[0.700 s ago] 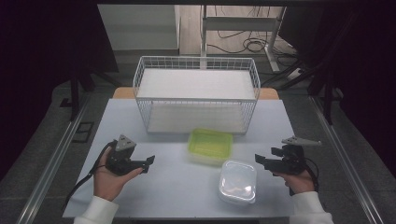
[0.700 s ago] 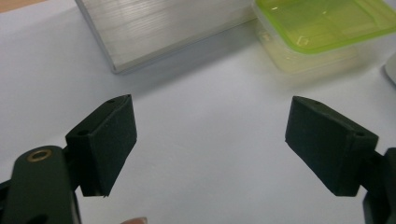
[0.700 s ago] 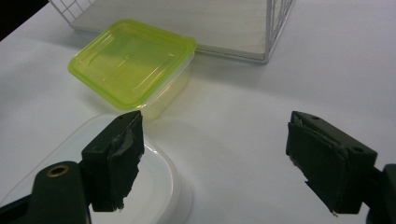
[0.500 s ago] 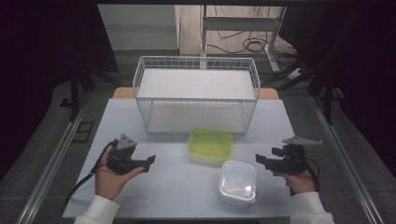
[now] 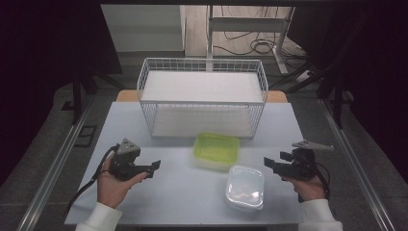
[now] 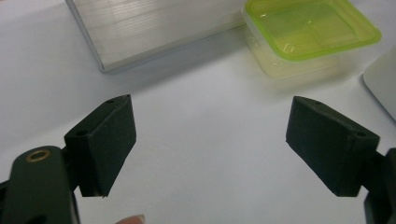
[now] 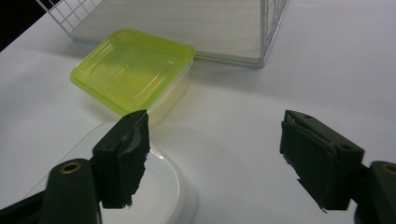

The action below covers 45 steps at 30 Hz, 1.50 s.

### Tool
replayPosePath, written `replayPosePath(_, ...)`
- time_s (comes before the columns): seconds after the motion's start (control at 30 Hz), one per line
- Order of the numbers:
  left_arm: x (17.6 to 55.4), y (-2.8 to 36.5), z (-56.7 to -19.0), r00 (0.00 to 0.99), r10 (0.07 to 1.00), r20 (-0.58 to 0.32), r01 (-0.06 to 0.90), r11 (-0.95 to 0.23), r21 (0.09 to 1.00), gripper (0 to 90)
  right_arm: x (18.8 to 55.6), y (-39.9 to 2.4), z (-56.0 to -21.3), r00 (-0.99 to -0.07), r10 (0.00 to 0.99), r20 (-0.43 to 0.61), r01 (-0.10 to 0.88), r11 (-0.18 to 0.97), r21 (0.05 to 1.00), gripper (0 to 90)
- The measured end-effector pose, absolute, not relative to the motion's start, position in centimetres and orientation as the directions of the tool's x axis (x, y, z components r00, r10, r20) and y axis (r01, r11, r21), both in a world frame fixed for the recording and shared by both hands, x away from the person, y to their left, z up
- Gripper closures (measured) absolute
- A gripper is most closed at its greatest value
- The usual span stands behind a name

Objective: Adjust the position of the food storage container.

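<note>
Overhead, the left tool (image 5: 155, 167) sat at the table's (image 5: 183, 197) left side, held in a hand (image 5: 113, 185) with its cable trailing off toward the table edge, its jaws aimed rightward across bare white surface. Its own view showed what the high view could not: both jaws stood wide apart with nothing between them, and a fingertip peeked in at the bottom edge. That view also caught the green box (image 6: 310, 32) up close at the upper right, with the pale floor of the basket (image 6: 154, 28) just behind it to the left.

From above, the wire basket (image 5: 202, 103) stood at the middle back of the table, and the green box (image 5: 217, 150) lay just in front of its lower edge. The clear box (image 5: 244, 186) rested nearer the person, just beside the green one and a little to its right; the high view left it unclear whether they touched.

Farther right, the right tool (image 5: 268, 163) hovered near the clear box, pointing left at it, well apart from the left tool. Its own view showed its jaws wide and empty, the left jaw hanging over the clear box (image 7: 163, 196) lid, the green box (image 7: 133, 70) beyond it, and a basket (image 7: 268, 32) corner behind.
</note>
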<state>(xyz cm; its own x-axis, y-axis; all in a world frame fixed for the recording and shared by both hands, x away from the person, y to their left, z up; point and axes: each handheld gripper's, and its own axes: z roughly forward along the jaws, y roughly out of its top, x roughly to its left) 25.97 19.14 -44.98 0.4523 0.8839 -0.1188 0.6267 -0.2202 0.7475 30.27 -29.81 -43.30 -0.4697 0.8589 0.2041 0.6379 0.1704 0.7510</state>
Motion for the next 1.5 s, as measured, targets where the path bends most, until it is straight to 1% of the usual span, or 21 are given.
replayPosePath(0.23, 25.6, 19.0, -44.7, 0.452, 0.884, -0.122, 0.629, -0.219, 0.746, 16.3, 29.9, -30.3, -42.9, -0.449, 0.868, 0.212, 0.652, 0.156, 0.742, 32.4)
replayPosePath(0.33, 25.7, 19.0, -44.8, 0.453, 0.883, -0.125, 0.638, -0.223, 0.737, 16.4, 29.9, -31.0, -42.4, -0.414, 0.883, 0.221, 0.656, 0.120, 0.745, 35.1)
replayPosePath(0.47, 26.0, 18.9, -44.9, 0.455, 0.880, -0.139, 0.649, -0.221, 0.728, 17.5, 30.0, -31.6, -41.9, -0.384, 0.895, 0.225, 0.673, 0.105, 0.732, 38.3)
replayPosePath(0.63, 26.2, 18.8, -44.9, 0.463, 0.873, -0.152, 0.658, -0.223, 0.719, 18.0, 30.5, -31.5, -40.5, -0.402, 0.894, 0.199, 0.673, 0.141, 0.726, 42.0)
replayPosePath(0.8, 26.2, 19.1, -44.8, 0.469, 0.870, -0.152, 0.652, -0.224, 0.724, 18.0, 31.4, -29.8, -39.5, -0.443, 0.875, 0.196, 0.688, 0.191, 0.700, 46.7)
replayPosePath(0.93, 26.2, 19.1, -44.8, 0.470, 0.869, -0.156, 0.654, -0.224, 0.723, 18.1, 32.1, -28.1, -39.8, -0.468, 0.863, 0.192, 0.703, 0.233, 0.672, 48.5)
replayPosePath(0.97, 26.2, 19.1, -44.8, 0.468, 0.870, -0.157, 0.656, -0.222, 0.721, 18.2, 32.8, -26.6, -40.3, -0.495, 0.850, 0.182, 0.712, 0.276, 0.646, 49.5)
replayPosePath(1.0, 26.2, 19.0, -44.8, 0.467, 0.870, -0.157, 0.656, -0.222, 0.721, 18.2, 33.0, -26.3, -40.4, -0.502, 0.846, 0.180, 0.712, 0.285, 0.642, 49.8)
replayPosePath(1.2, 26.1, 18.7, -45.1, 0.472, 0.869, -0.151, 0.664, -0.238, 0.709, 18.1, 34.8, -24.0, -41.6, -0.492, 0.851, 0.184, 0.745, 0.301, 0.596, 54.4)
replayPosePath(1.3, 26.0, 18.5, -45.3, 0.473, 0.868, -0.152, 0.666, -0.239, 0.706, 18.1, 35.5, -23.3, -42.0, -0.476, 0.861, 0.181, 0.760, 0.298, 0.578, 60.5)
replayPosePath(1.37, 26.0, 18.4, -45.3, 0.473, 0.869, -0.147, 0.667, -0.244, 0.703, 18.0, 36.1, -22.9, -42.3, -0.471, 0.865, 0.173, 0.768, 0.305, 0.563, 67.1)
replayPosePath(1.4, 26.0, 18.4, -45.3, 0.473, 0.869, -0.147, 0.667, -0.244, 0.703, 18.0, 36.1, -22.9, -42.3, -0.471, 0.865, 0.173, 0.768, 0.305, 0.563, 67.1)
replayPosePath(1.43, 26.0, 18.3, -45.4, 0.474, 0.869, -0.145, 0.668, -0.247, 0.702, 18.0, 36.3, -22.8, -42.5, -0.470, 0.867, 0.167, 0.770, 0.309, 0.558, 70.0)
replayPosePath(1.5, 26.0, 18.3, -45.4, 0.474, 0.869, -0.145, 0.669, -0.249, 0.700, 18.0, 37.3, -22.3, -43.1, -0.448, 0.879, 0.165, 0.789, 0.302, 0.534, 79.6)
